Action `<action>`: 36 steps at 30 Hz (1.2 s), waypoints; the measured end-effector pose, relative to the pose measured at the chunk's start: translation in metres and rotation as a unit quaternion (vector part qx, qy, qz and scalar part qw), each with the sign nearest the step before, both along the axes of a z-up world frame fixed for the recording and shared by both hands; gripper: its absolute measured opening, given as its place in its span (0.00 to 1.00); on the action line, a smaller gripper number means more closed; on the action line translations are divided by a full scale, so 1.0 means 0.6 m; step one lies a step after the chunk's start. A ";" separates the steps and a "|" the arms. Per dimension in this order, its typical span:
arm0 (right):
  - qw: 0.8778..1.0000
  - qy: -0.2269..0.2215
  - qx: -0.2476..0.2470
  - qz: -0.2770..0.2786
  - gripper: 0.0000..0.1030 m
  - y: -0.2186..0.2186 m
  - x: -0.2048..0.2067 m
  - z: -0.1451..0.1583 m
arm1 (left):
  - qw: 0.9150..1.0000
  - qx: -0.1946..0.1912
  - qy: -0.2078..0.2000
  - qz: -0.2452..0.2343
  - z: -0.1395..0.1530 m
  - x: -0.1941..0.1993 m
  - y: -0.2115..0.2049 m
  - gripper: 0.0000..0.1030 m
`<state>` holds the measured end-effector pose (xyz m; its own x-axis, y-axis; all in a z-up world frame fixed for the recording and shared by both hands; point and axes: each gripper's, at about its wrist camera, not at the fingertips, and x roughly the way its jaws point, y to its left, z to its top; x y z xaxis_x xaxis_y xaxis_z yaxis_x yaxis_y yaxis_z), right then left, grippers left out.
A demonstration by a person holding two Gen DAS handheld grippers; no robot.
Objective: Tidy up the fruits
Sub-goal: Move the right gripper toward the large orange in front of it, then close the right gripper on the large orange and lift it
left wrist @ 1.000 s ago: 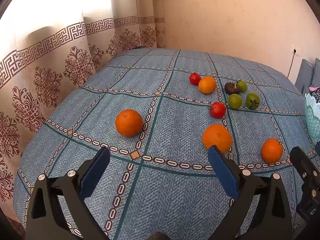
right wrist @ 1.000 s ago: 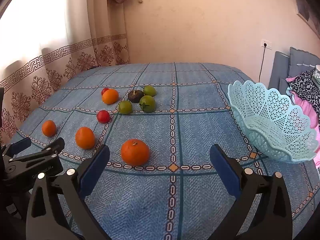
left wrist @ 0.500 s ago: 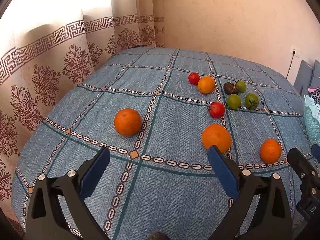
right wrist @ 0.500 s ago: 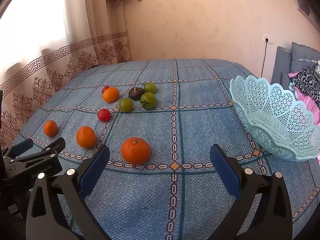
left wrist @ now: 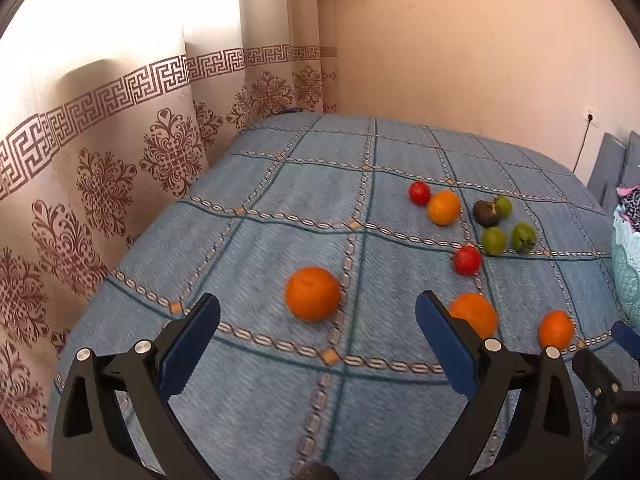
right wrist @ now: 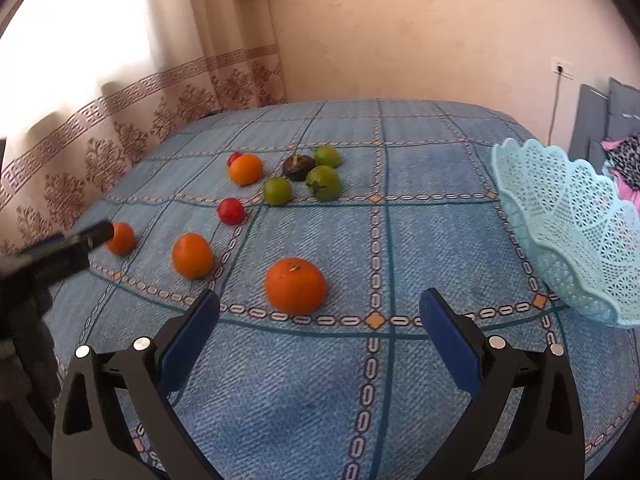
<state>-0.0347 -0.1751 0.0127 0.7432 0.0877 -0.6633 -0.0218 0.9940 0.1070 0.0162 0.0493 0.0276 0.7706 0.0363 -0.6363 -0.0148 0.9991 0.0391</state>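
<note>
Apparently dimpled round orange (right wrist: 295,285) on woven blue cloth (right wrist: 420,240), both grippers (left wrist: 318,322) (right wrist: 320,320) spread, empty.

Bare blue cloth (right wrist: 420,248) between near orange (right wrist: 295,285) and basket (right wrist: 568,224)

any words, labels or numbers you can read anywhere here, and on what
None can be read.
There is pale lettering on the side of the black left gripper as the right wrist view shows it, but it is too blurred to read.
The round oranges, the pale blue lace-pattern plastic basket and the blue checked cloth show no text. The curtain bears only ornament.
</note>
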 end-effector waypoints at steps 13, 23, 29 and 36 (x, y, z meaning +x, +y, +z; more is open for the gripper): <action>0.999 0.019 0.005 0.026 0.98 0.010 0.006 -0.007 | 0.998 0.025 0.056 -0.015 -0.050 0.064 0.019 0.93; 0.997 0.055 0.043 0.041 0.97 0.001 0.031 -0.015 | 0.995 -0.019 0.101 -0.012 -0.076 0.096 0.036 0.84; 0.995 0.078 0.044 0.039 0.77 0.001 0.062 -0.019 | 0.994 -0.017 0.106 -0.015 -0.081 0.098 0.034 0.88; 0.994 0.094 0.038 0.040 0.64 0.006 0.085 -0.034 | 0.993 -0.026 0.114 -0.022 -0.080 0.100 0.037 0.92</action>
<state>0.0161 -0.1717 -0.0079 0.5953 0.1963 -0.7791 -0.0731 0.9789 0.1908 0.0761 0.0715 -0.0206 0.6071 -0.0312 -0.7940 0.0312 0.9994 -0.0153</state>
